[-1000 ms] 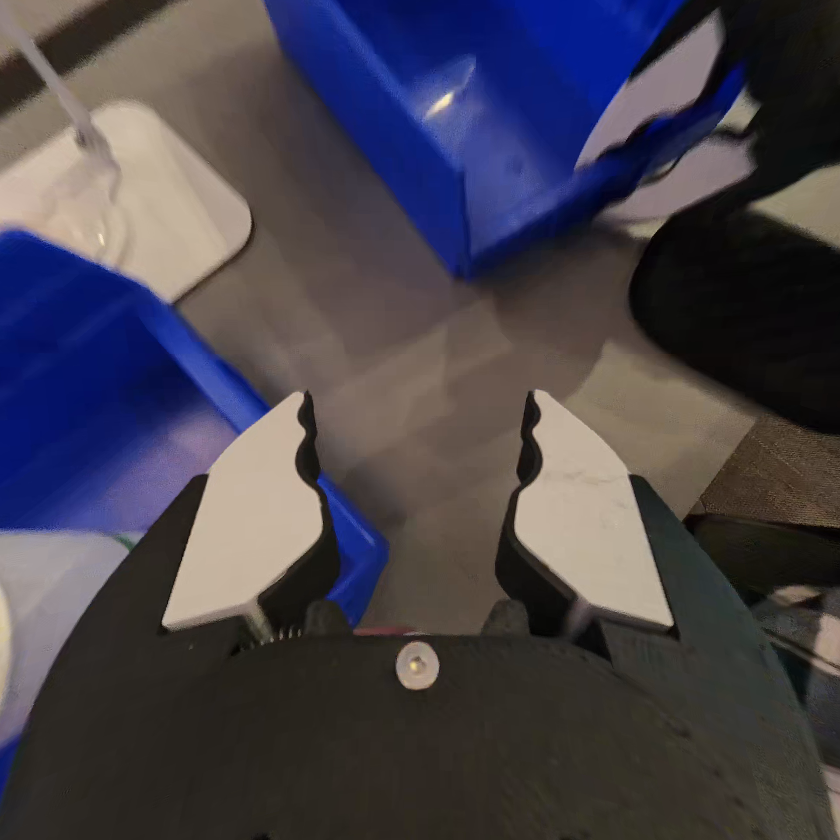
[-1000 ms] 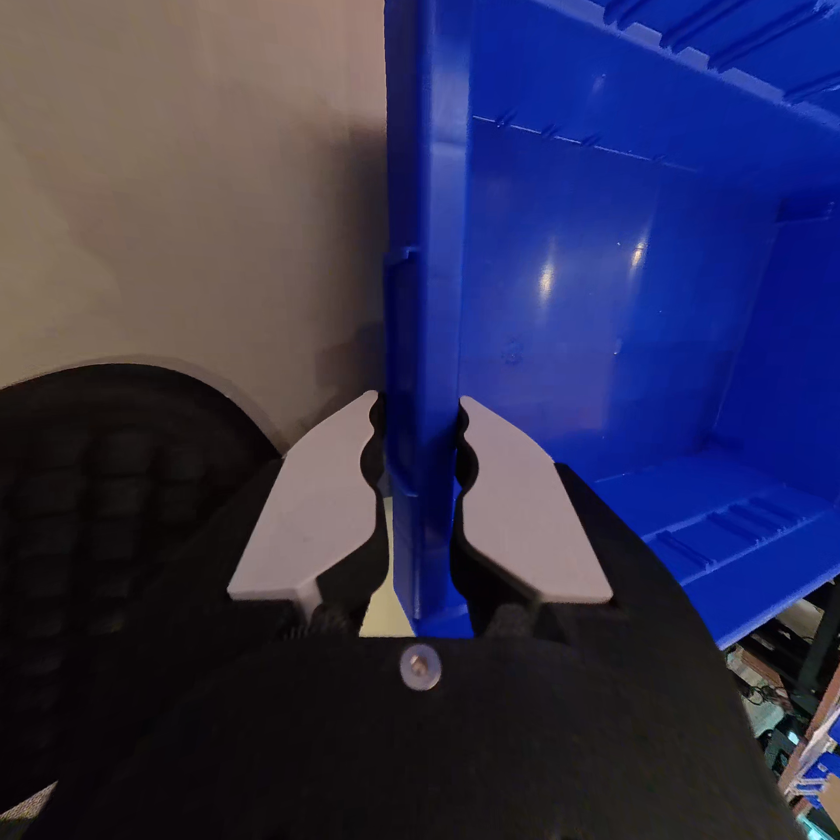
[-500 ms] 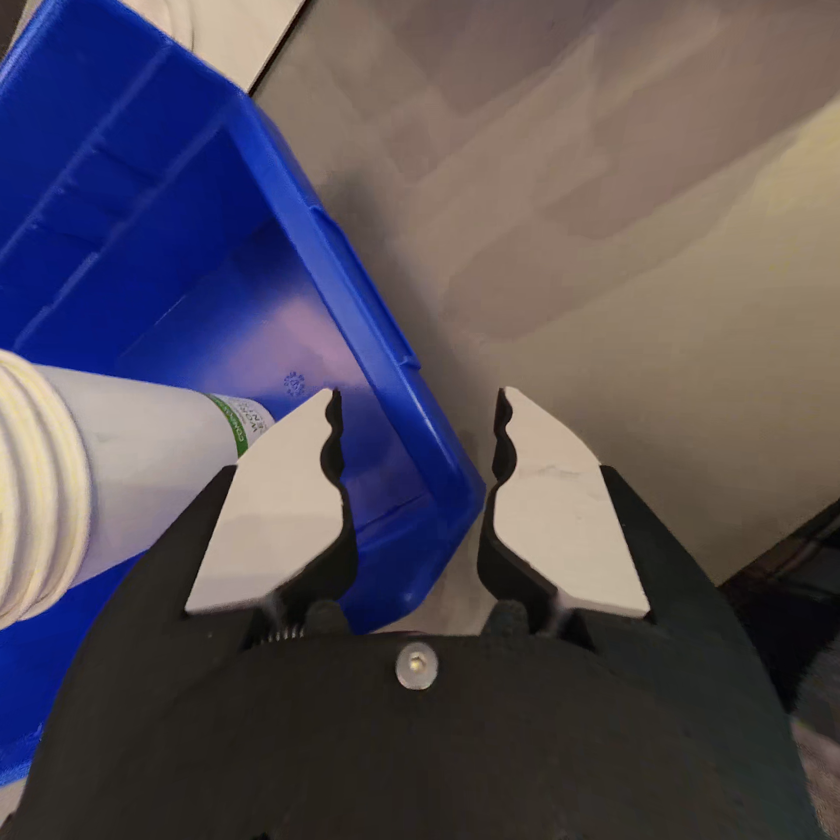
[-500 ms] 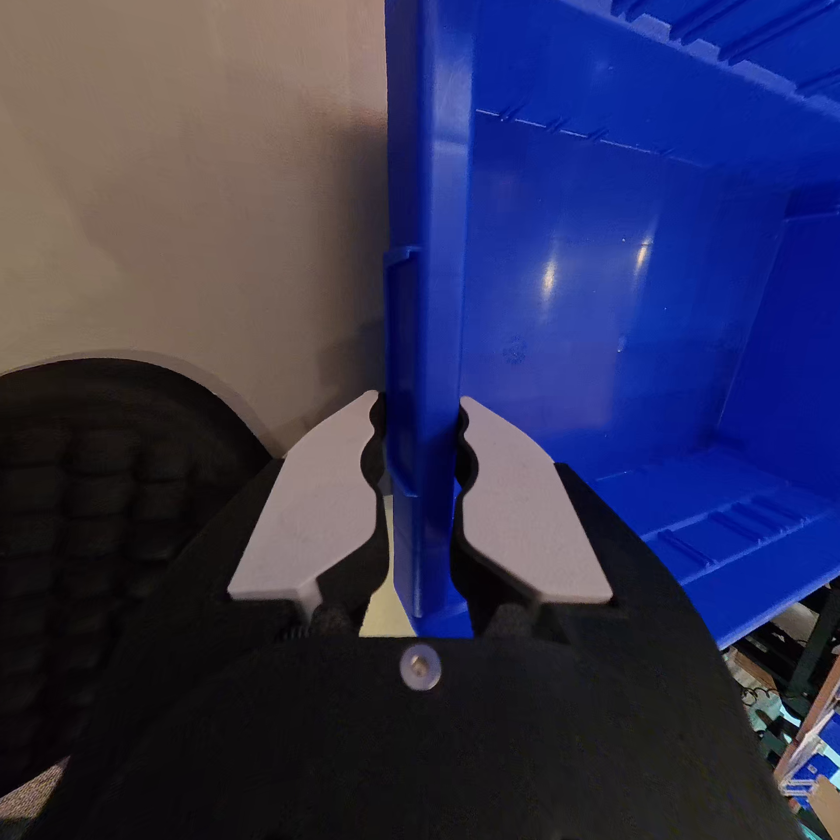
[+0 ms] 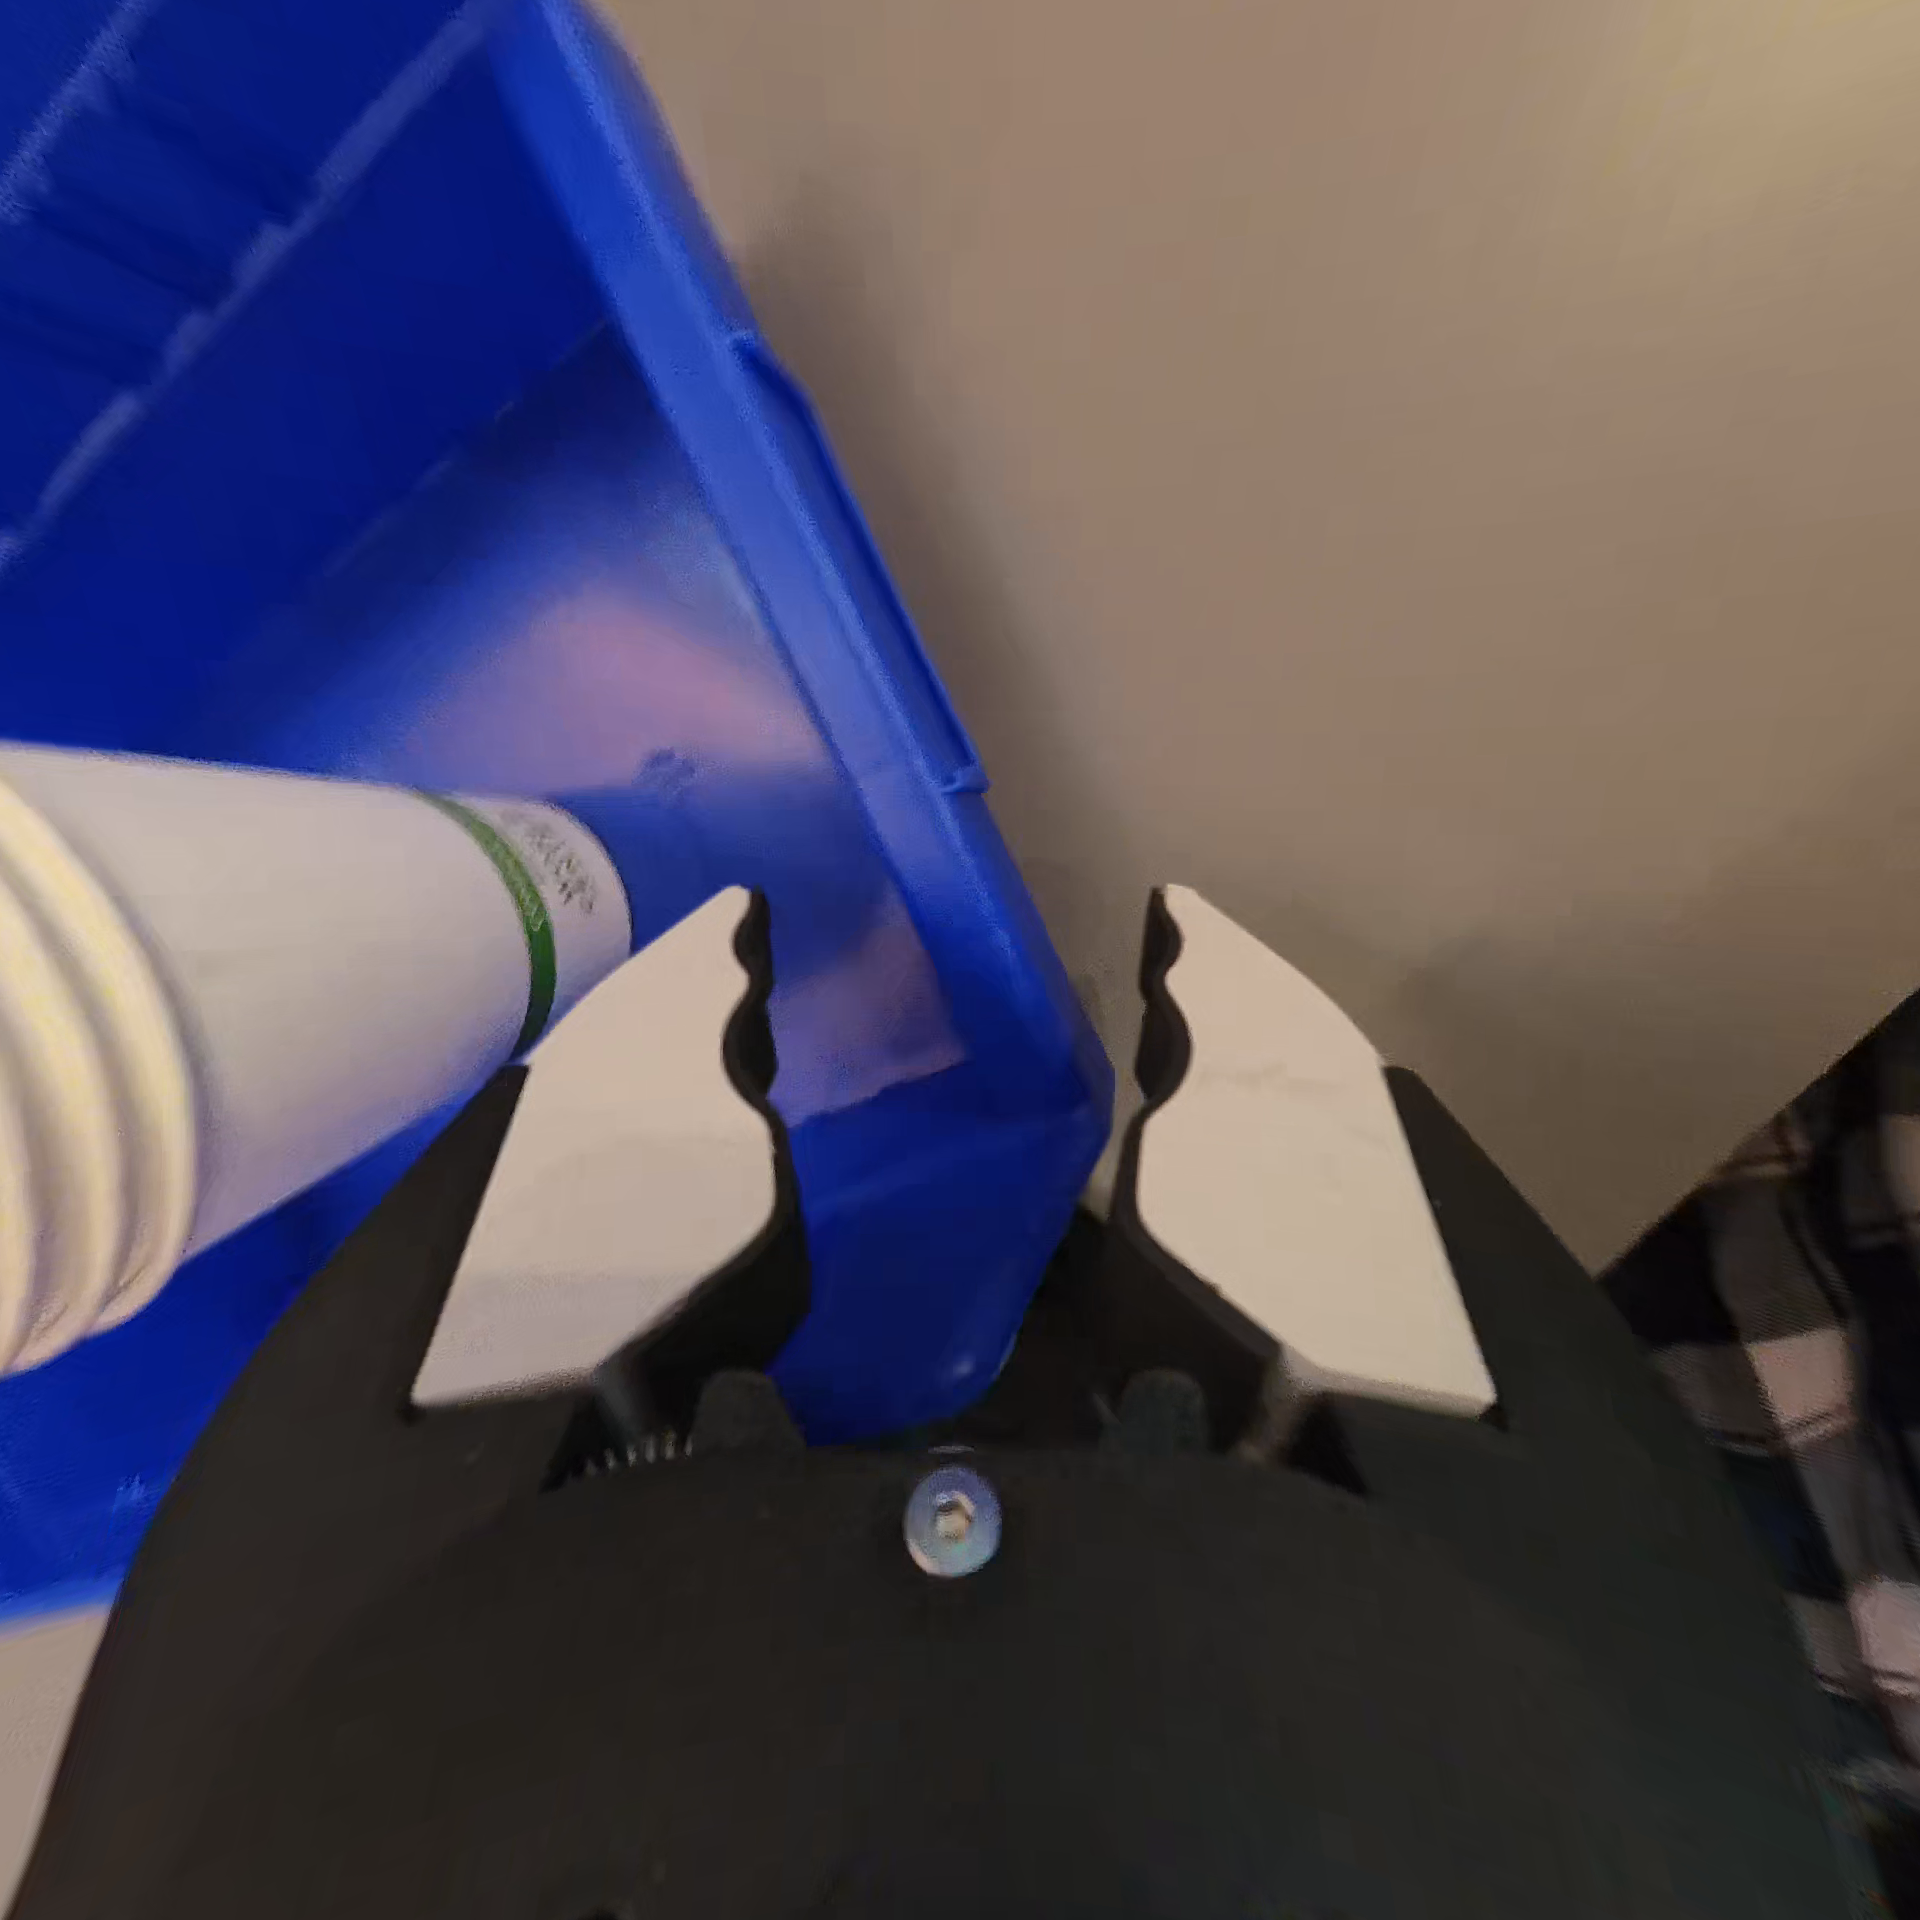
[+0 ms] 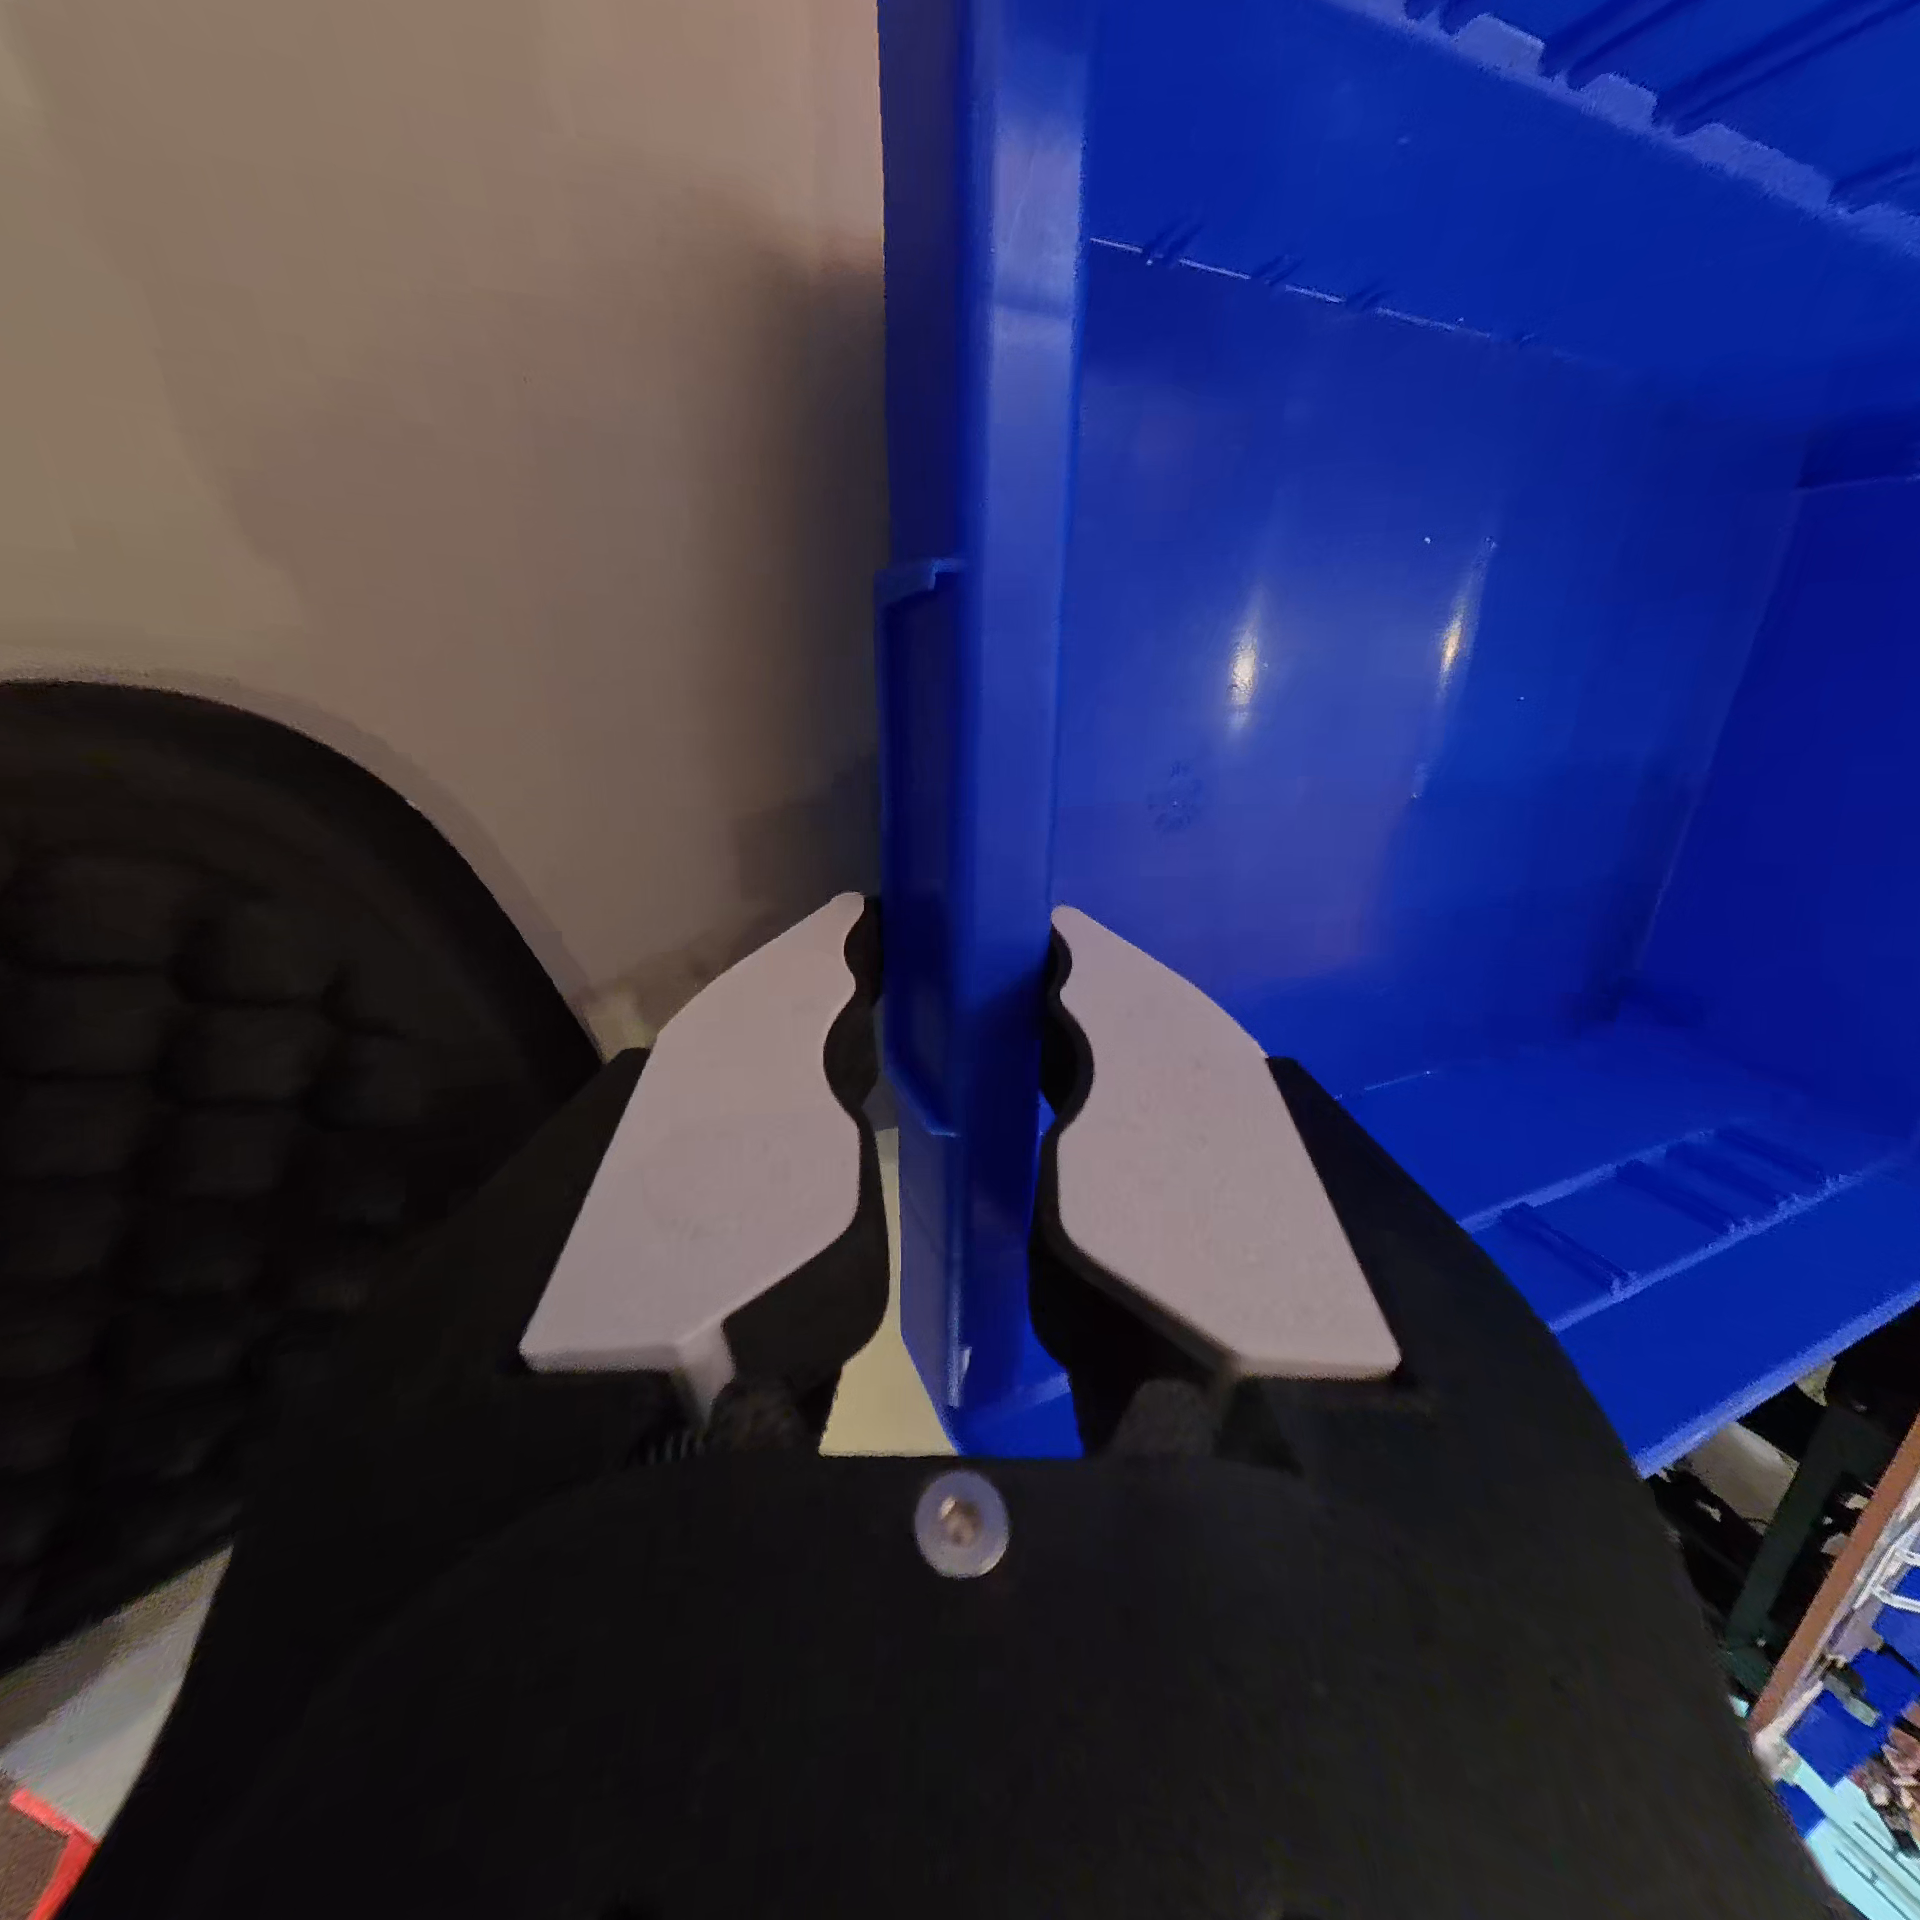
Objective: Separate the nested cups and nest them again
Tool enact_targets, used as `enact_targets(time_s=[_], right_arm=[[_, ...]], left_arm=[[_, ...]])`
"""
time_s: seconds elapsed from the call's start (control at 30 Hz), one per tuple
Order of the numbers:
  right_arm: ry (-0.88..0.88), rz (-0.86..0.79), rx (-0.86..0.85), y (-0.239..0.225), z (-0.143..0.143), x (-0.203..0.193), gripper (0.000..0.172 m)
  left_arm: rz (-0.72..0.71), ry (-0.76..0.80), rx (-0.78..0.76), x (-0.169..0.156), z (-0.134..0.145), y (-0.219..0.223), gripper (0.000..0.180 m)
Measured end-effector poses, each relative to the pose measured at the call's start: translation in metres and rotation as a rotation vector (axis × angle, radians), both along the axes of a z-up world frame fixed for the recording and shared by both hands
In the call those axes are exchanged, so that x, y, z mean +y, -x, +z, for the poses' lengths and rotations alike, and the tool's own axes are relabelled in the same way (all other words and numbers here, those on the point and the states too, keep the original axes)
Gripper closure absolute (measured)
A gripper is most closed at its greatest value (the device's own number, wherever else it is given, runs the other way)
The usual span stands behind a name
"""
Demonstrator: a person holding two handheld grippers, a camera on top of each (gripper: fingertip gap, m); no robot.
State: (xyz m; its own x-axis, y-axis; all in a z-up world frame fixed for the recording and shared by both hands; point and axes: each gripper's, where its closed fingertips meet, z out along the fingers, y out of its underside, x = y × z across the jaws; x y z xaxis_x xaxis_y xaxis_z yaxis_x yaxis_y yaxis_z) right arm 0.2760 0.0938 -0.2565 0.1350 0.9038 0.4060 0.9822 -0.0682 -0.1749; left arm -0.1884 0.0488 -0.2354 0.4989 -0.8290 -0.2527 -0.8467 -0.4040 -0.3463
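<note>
Left gripper [image 5: 948, 997]: jaws spread wide, fingers [image 5: 623, 1122] straddling the near corner of a blue bin's wall [image 5: 831, 644], neither pad pressing it.

Right gripper [image 6: 958, 997]: jaws closed onto the blue bin wall [image 6: 977, 520], both pads tight against its two faces.

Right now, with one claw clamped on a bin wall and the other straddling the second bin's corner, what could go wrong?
1. The right claw grips only the blue bin's wall; it might slip or swing.
2. The open left claw could snag the other bin's corner and jolt the stacked white cups lying inside.
</note>
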Motion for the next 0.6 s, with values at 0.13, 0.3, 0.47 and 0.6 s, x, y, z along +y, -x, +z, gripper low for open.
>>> enact_targets(time_s=[0.13, 0.3, 0.47, 0.6], right_arm=[[-0.013, -0.006, -0.032, -0.002, 0.001, 0.0, 0.143], [-0.027, -0.055, -0.037, 0.005, 0.001, 0.008, 0.136], [-0.037, -0.059, -0.042, 0.013, 0.001, 0.012, 0.134], [-0.026, -0.06, -0.009, 0.02, 0.002, 0.014, 0.134]], left_arm=[[0.194, 0.035, -0.088, -0.004, 0.024, -0.01, 0.099], [0.415, -0.001, -0.042, 0.02, -0.004, -0.016, 0.102], [0.518, -0.02, 0.034, 0.024, -0.021, -0.023, 0.111], [0.56, -0.074, 0.023, 0.039, -0.027, -0.027, 0.104]])
